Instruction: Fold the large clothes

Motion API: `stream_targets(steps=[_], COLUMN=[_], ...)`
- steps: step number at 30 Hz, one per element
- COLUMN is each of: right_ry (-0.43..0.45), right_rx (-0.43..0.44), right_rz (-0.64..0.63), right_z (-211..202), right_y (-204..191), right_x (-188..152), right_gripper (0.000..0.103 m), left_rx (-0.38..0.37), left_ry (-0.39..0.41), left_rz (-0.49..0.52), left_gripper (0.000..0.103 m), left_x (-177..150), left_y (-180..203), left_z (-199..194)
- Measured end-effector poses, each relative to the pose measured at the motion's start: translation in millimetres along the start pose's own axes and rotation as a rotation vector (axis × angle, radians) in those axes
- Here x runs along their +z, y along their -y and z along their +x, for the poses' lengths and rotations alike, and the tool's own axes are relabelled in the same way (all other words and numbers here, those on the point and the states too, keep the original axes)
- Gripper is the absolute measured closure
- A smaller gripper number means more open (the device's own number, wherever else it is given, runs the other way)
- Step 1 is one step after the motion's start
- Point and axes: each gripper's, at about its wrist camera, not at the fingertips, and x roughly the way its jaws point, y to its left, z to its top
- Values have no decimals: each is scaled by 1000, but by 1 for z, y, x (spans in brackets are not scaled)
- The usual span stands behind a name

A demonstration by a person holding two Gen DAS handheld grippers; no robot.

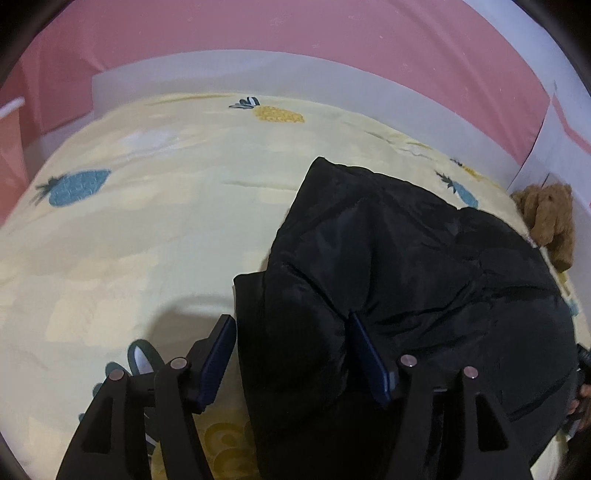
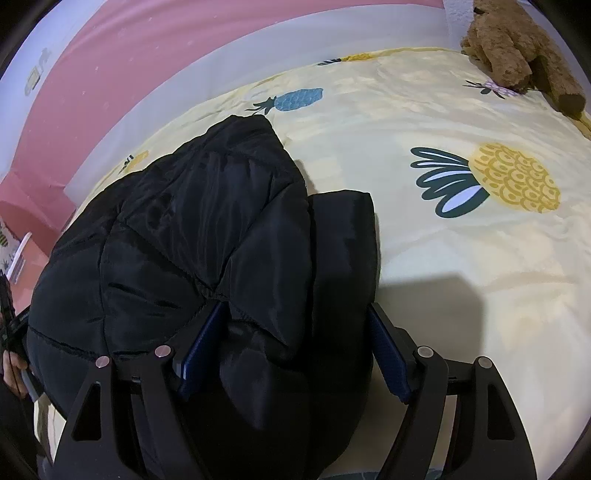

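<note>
Pink wall and a white headboard stand behind a bed covered by a pale yellow sheet printed with pineapples.

Left wrist view: the left gripper has its jaws spread wide. Its blue-padded fingers straddle a fold of a black padded jacket; the left finger lies beside the jacket's edge on the sheet, the right finger presses into the fabric. Cloth fills the gap, but the jaws are not clamped on it. The jacket lies bunched on the right half of the bed, reaching from the jaws toward the headboard. A brown plush toy sits at the far right edge of the bed. At the right border a hand and part of the other tool are just visible.

Right wrist view: the right gripper also stands wide open, its fingers on either side of a thick fold of the jacket. The left finger is sunk in a crease, the right finger rests at the fold's outer edge, against the sheet. The jacket here occupies the left half of the bed. This view alone shows a large yellow pineapple print and the plush toy close up at the top right.
</note>
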Motion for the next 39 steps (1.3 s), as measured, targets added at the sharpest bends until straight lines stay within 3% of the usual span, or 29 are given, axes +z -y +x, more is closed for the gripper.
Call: stream_targets(steps=[10, 18, 21, 25, 28, 33, 35, 39], right_ry=[-15, -28, -40, -49, -50, -50, -50, -36], right_rx=[25, 86, 97, 108, 133, 142, 142, 141], right_rz=[3, 49, 38, 29, 30, -16, -25, -21], right_z=[13, 17, 25, 34, 31, 30, 25, 9], right_y=[3, 10, 8, 7, 6, -5, -7, -20], right_x=[6, -1, 8, 16, 13, 18, 19, 18], right_gripper=[26, 26, 25, 25, 36, 54, 63, 74], left_rx=[17, -105, -156, -169, -169, -195, -198, -151], left_ry=[8, 6, -14, -27, -34, -19, -14, -2], left_rz=[16, -97, -144, -131, -115, -100, -83, -31], left_gripper=[37, 35, 29, 25, 25, 39, 50, 67], left_x=[2, -15, -14, -8, -7, -13, -11, -10], left_y=[4, -19, -27, -24, -20, -13, -11, 2], left_z=[9, 13, 23, 32, 33, 29, 29, 15])
